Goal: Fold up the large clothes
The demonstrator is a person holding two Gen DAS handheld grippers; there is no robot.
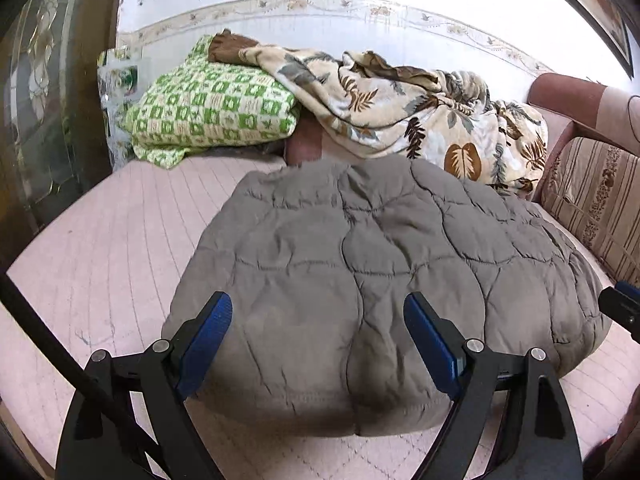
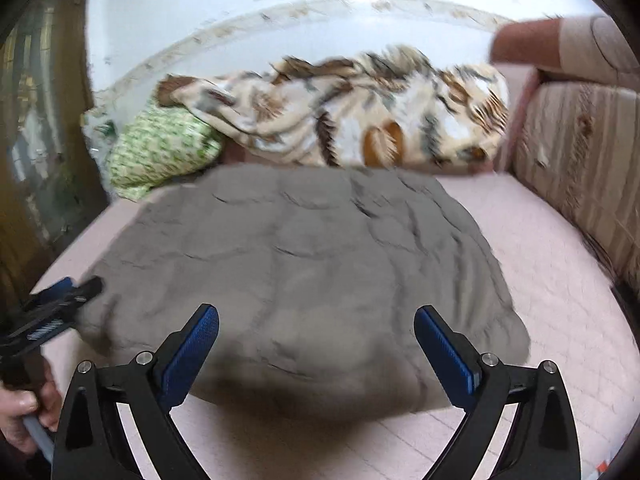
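A grey quilted padded garment lies folded into a thick bundle on the pink quilted bed cover. It also shows in the right wrist view, blurred. My left gripper is open and empty, its blue pads just above the bundle's near left edge. My right gripper is open and empty over the bundle's near right edge. The right gripper's tip shows at the left wrist view's right edge. The left gripper shows at the right wrist view's left edge.
A green checked blanket and a leaf-print blanket are piled at the back against the white wall. A striped cushion stands on the right. A dark wooden cabinet stands on the left.
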